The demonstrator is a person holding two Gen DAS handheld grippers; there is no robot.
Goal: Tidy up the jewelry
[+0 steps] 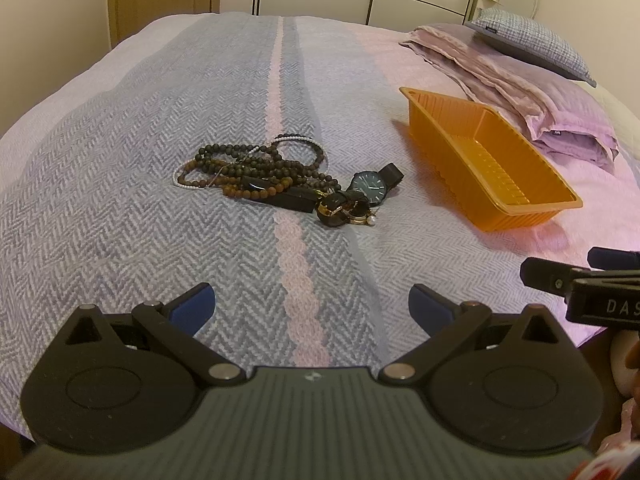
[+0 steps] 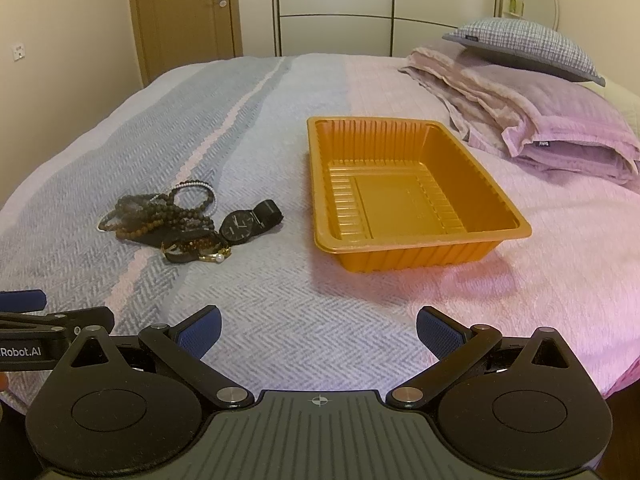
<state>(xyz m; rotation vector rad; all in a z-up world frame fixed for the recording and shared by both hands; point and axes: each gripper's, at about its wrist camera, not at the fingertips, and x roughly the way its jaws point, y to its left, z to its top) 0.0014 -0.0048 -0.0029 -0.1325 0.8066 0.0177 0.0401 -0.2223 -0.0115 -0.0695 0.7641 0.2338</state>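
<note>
Both grippers, left gripper and right gripper, spread wide, empty. Tangled dark wooden bead strands look limp, snag-prone; pinch one loop, lift toward empty orange plastic tray.

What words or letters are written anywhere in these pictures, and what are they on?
"DAS": white letters on the black right gripper, cut off at the picture's edge.
"Robot.AI": white letters on the black left gripper, its start cut off.
Small dark tag on the checked grey pillow: too blurred to read.
Small dark tag on the folded lilac blanket: too blurred to read.
Black round-faced wristwatch: no numbers can be read.
Orange ribbed plastic tray: no words seen.
</note>
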